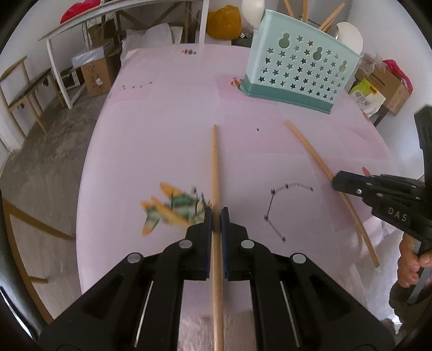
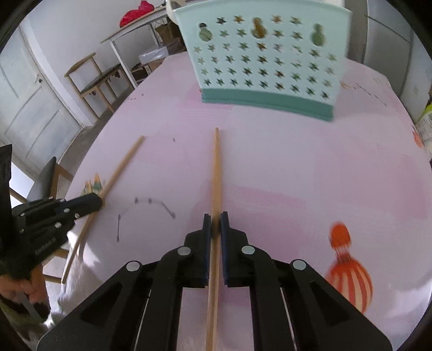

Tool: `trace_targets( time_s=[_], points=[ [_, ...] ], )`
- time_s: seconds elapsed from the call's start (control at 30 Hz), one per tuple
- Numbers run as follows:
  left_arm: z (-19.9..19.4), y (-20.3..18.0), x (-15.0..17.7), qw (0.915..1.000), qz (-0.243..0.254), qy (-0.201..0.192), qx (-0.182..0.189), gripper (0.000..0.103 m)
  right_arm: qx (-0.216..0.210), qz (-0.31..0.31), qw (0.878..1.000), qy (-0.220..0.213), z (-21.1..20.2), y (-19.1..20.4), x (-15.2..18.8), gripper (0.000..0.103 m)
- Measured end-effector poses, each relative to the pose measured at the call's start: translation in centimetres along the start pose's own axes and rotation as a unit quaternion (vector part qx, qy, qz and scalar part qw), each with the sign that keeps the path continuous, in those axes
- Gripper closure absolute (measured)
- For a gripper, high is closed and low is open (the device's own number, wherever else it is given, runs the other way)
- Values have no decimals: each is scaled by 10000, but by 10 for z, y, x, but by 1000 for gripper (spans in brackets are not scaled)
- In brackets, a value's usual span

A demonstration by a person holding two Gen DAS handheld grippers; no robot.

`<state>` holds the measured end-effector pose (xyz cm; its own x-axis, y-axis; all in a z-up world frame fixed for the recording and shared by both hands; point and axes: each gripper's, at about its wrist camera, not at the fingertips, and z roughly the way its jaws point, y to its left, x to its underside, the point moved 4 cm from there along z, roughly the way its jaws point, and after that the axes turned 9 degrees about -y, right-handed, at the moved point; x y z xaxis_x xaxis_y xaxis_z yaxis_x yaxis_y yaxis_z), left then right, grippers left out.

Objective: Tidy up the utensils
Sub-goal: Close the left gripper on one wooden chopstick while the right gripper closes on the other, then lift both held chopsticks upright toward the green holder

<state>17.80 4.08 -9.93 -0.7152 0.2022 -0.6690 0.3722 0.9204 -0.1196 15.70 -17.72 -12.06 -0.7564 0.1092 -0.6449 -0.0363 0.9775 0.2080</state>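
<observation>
Between the black pads of your left gripper (image 1: 216, 213) a long pale wooden chopstick (image 1: 215, 167) is pinched, the jaws pressed tight against its shaft; its tip reaches forward over the pink patterned tablecloth (image 1: 167, 129), and its back end runs down between the gripper's arms toward you. Your right gripper (image 2: 216, 218) does the same with a second pale wooden chopstick (image 2: 216, 172), jaws clamped on it partway along, the tip aimed at the holder ahead. In the left wrist view your right hand (image 1: 410, 264) shows at the right edge on the gripper's handle. The two chopsticks sit apart, angled toward each other at the far ends. Just left of your left gripper there is a printed green and orange aeroplane (image 1: 172, 208) on the cloth. Farther on, upright on the table, stands the mint-green plastic utensil holder with star-shaped cut-outs and a darker teal base (image 1: 299, 70). More wooden chopsticks (image 1: 328, 17) stick up from its top. Beyond the table there are a white side table (image 1: 67, 62) and cardboard boxes (image 1: 95, 74).
</observation>
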Motion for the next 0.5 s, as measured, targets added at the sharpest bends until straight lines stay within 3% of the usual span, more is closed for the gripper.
trace_targets(
  time_s=[0.17, 0.3, 0.5],
  points=[
    [-4, -5, 7, 9999, 116, 57, 13, 97, -4, -2, 9999, 153, -10, -6, 10, 96],
    [0, -7, 3, 9998, 198, 73, 17, 90, 12, -79, 9999, 153, -7, -4, 7, 94],
    [10, -12, -8, 9986, 486, 21, -217, 87, 34, -122, 9999, 38, 5, 1, -4, 92]
  ],
)
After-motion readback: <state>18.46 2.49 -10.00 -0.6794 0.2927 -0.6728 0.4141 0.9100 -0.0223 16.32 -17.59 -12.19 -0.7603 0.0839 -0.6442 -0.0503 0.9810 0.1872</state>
